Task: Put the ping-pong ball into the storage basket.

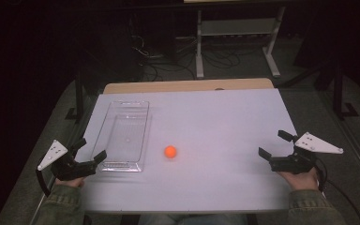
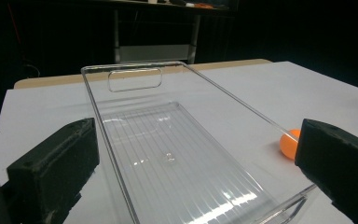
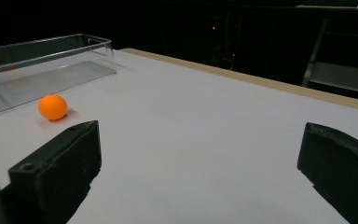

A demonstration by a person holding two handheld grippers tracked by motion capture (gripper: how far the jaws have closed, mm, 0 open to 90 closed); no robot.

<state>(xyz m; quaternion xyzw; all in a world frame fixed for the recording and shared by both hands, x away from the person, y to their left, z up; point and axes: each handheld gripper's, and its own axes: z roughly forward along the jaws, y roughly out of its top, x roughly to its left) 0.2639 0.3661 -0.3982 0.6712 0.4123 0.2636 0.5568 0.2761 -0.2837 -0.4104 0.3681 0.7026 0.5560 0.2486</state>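
Starting position: my left gripper [image 1: 88,155] and right gripper [image 1: 273,149] rest at the table's [image 1: 225,117] edges, jaws apart, holding nothing. The ball [image 1: 170,151] lies just beside the clear tray [image 1: 143,136]. Next, I judge: reach and pinch it gently.

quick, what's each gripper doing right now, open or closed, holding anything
Left gripper: open, holding nothing, at the near end of the clear tray.
Right gripper: open, holding nothing, away from the orange ball.
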